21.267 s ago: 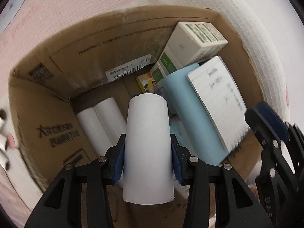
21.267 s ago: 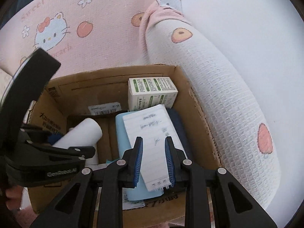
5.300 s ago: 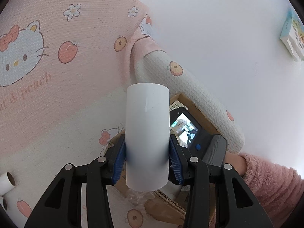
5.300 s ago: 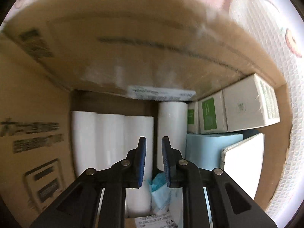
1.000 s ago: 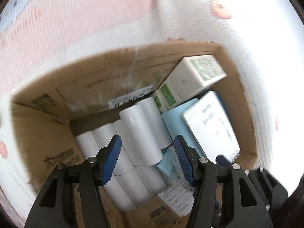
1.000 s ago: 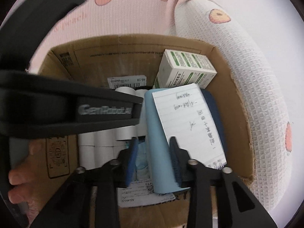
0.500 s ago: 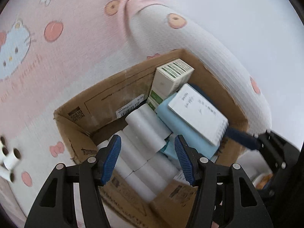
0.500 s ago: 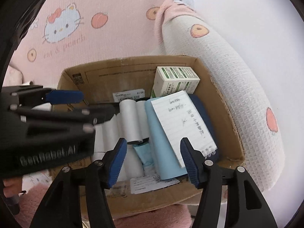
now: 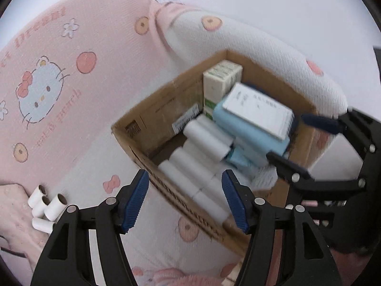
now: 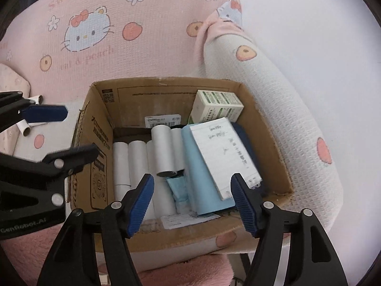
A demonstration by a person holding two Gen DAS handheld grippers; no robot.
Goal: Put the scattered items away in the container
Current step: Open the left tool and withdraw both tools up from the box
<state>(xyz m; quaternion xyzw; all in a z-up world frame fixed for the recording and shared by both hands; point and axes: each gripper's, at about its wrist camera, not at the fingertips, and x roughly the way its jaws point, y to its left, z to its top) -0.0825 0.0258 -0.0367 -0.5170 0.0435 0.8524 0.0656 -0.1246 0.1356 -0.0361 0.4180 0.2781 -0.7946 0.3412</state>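
The cardboard box (image 10: 166,82) sits on a pink sofa and holds several white rolls (image 10: 162,152), a light blue pad (image 10: 200,166), a lined notepad (image 10: 226,152) and a green-and-white carton (image 10: 216,109). My right gripper (image 10: 192,178) hovers above the box's near side, its jaws opening with nothing between them. My left gripper (image 9: 184,174) hangs over the box's (image 9: 133,128) near left wall, jaws also opening and empty. To the far left, several short cardboard-core rolls (image 9: 47,205) lie loose on the cushion.
A white rolled armrest (image 10: 285,100) with peach prints hugs the box's right side. The pink cat-print backrest (image 10: 100,35) rises behind. A pink fluffy sleeve (image 10: 185,276) lies under the grippers. A paper label (image 10: 185,219) rests at the box's front edge.
Both grippers rose and drew back out of the box. The right jaws spread wide off the blue pad. The left gripper rolled and swung left, bringing the loose rolls into view.
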